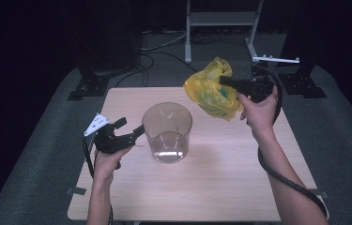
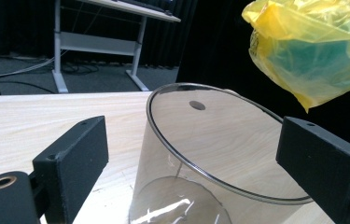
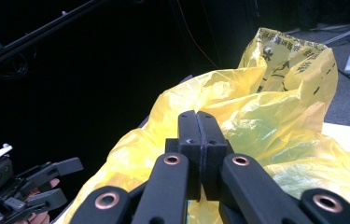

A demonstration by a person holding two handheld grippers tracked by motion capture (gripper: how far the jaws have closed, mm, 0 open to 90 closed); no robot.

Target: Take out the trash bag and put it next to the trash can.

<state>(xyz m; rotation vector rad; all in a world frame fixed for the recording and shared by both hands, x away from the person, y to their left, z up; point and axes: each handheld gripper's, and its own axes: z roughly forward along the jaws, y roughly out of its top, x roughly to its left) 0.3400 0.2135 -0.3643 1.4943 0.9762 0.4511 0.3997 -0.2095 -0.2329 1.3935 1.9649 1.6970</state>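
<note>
Yellow plastic bag (image 1: pixel 211 91) hung pinched in the closed right gripper (image 1: pixel 225 80) above the table's far right edge; clear tub (image 1: pixel 167 132) stood mid-table, the left gripper (image 1: pixel 129 127) gaping empty beside it; pale wood table (image 1: pixel 220 187), grey floor (image 1: pixel 347 140), dark room.

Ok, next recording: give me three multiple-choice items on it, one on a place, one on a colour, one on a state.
1. Where is the plastic bag? A on the table; B in the air beside the clear container; C inside the container.
2. The bag's colour? A yellow; B red; C white.
3. The left gripper is: A shut on the container; B shut on the bag; C open.

B: the right gripper holds the bag in the air.
A: yellow in all views.
C: its fingers stand apart around the rim.
</note>
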